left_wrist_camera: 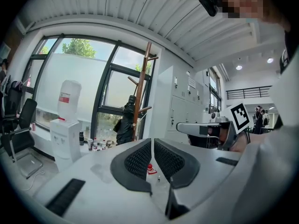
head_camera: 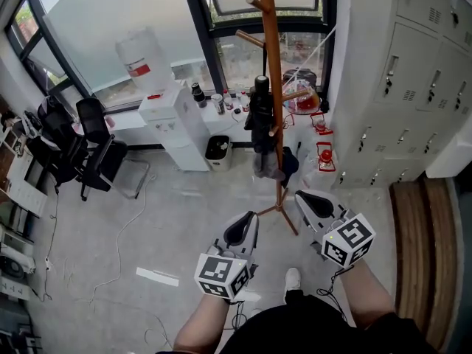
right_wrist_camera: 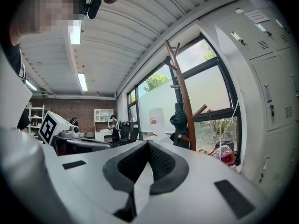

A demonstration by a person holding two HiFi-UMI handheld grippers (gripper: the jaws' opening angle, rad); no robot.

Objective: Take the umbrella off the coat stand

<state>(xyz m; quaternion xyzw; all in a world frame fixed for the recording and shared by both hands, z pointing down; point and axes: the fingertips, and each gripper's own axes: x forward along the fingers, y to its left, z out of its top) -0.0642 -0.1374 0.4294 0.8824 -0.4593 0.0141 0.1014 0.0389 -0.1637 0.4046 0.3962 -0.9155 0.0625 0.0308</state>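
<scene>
We are holding left claw (head_camera: 245,220) and right claw (head_camera: 311,200) clenched, empty. We are judging the umbrella (head_camera: 259,118) light, floppy, graspable at its stiff top

We see our right gripper (right_wrist_camera: 148,146) with jaws together and empty, facing the black umbrella (right_wrist_camera: 179,124) hanging on the wooden coat stand (right_wrist_camera: 183,90).
</scene>
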